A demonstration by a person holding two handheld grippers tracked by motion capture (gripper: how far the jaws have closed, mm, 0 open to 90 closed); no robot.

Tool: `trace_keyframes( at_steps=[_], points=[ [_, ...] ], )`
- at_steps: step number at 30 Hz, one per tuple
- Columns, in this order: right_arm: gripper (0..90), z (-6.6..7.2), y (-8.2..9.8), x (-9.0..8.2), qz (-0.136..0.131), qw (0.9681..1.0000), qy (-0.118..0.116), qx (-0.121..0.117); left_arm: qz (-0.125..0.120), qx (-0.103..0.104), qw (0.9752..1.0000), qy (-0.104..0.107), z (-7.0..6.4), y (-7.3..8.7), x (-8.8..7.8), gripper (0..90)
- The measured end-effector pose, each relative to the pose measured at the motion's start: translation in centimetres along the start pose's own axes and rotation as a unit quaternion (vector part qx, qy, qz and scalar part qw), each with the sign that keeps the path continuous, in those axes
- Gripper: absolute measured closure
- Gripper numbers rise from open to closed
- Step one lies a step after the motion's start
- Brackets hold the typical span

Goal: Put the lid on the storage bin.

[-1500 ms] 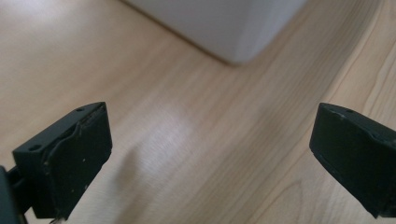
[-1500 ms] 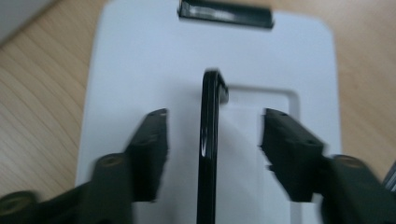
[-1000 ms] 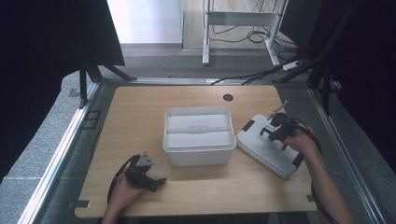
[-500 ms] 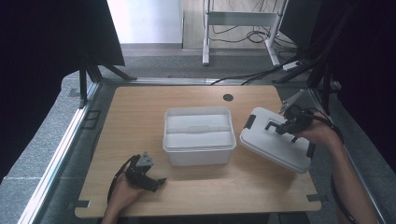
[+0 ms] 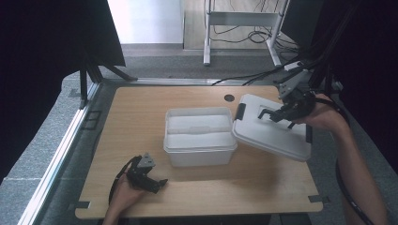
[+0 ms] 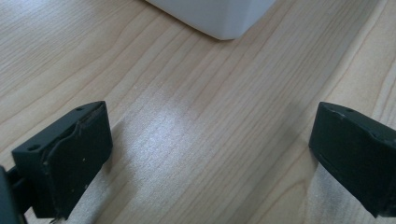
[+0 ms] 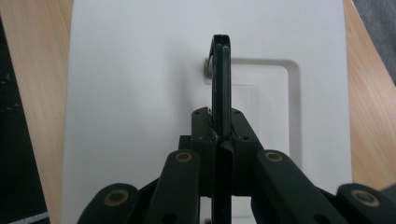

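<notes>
Since the earlier frames the lid (image 5: pixel 272 133) has left the tabletop (image 5: pixel 141 122): it lay flat at the right side a second ago, and now it hangs tilted in the air, its left edge close to the right rim of the box (image 5: pixel 199 136) and its right part over the tabletop's right edge. The right gripper (image 5: pixel 281 114) has risen with it and sits higher and farther back in the high view. Its jaws are pressed together on the lid's black handle (image 7: pixel 221 88), which stands on edge between them in the right gripper view, with the white lid spread out beneath. A black latch (image 5: pixel 240 111) shows at the lid's near-left corner.

The left gripper (image 5: pixel 151 180) has kept its place near the front edge of the tabletop, just in front of the box's left corner. Its jaws are spread wide with only bare wood between them, and the box's corner (image 6: pixel 224 18) shows beyond them.

The box stands open in the middle of the tabletop. Bare wood lies to its left and behind it, up to the round hole (image 5: pixel 229 98) near the back edge; a narrower strip runs along the front.
</notes>
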State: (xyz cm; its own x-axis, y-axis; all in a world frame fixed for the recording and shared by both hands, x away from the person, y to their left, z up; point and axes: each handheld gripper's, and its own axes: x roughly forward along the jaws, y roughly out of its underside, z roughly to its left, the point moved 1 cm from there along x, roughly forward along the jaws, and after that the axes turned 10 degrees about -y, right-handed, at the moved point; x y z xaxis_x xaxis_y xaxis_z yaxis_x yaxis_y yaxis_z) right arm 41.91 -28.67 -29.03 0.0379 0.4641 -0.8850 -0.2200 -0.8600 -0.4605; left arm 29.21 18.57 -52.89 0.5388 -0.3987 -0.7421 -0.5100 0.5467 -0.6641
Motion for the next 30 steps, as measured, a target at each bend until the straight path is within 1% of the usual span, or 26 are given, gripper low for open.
trace_keyframes(
  at_steps=[4, 10, 16, 17, 18, 19, 20, 21, 24, 26, 30],
  points=[
    [83.3, 0.3, -2.4, 0.8, 0.001, 0.9997, -0.009, -0.021, 0.000, 0.000, 1.0000, 0.000, -0.1, 0.0, 0.0, 0.0],
    [83.4, 0.8, -6.8, 3.2, 0.009, 0.9976, -0.030, -0.061, 0.000, 0.002, 1.0000, 0.001, -0.1, 0.0, 0.0, 0.0],
    [83.4, 1.3, -10.6, 5.8, 0.017, 0.9944, -0.046, -0.093, 0.000, 0.002, 1.0000, 0.001, -0.1, 0.0, 0.0, 0.0],
    [83.4, 1.4, -11.5, 6.5, 0.019, 0.9935, -0.051, -0.100, 0.000, 0.002, 1.0000, 0.001, -0.1, 0.0, 0.0, 0.0],
    [83.3, 1.5, -12.0, 6.9, 0.021, 0.9929, -0.052, -0.104, 0.000, 0.003, 1.0000, 0.002, -0.1, 0.0, 0.0, 0.0],
    [83.3, 1.5, -12.0, 6.9, 0.021, 0.9929, -0.052, -0.104, 0.000, 0.003, 1.0000, 0.002, -0.1, 0.0, 0.0, 0.0],
    [83.4, 1.6, -13.5, 8.2, 0.024, 0.9912, -0.058, -0.116, 0.000, 0.003, 1.0000, 0.002, -0.1, 0.0, 0.0, 0.0],
    [83.4, 1.6, -14.1, 8.7, 0.023, 0.9902, -0.060, -0.124, 0.001, 0.003, 1.0000, 0.003, -0.1, 0.0, 0.0, 0.0],
    [83.4, 1.7, -15.2, 9.7, 0.025, 0.9896, -0.061, -0.128, 0.000, 0.004, 1.0000, 0.003, -0.1, 0.0, 0.0, 0.0],
    [83.4, 1.8, -16.5, 10.8, 0.026, 0.9879, -0.068, -0.137, 0.000, 0.004, 1.0000, 0.004, -0.1, 0.0, 0.0, 0.0],
    [83.4, 1.9, -18.0, 12.6, 0.033, 0.9859, -0.073, -0.147, 0.000, 0.005, 1.0000, 0.005, -0.1, 0.0, 0.0, 0.0]
  ],
)
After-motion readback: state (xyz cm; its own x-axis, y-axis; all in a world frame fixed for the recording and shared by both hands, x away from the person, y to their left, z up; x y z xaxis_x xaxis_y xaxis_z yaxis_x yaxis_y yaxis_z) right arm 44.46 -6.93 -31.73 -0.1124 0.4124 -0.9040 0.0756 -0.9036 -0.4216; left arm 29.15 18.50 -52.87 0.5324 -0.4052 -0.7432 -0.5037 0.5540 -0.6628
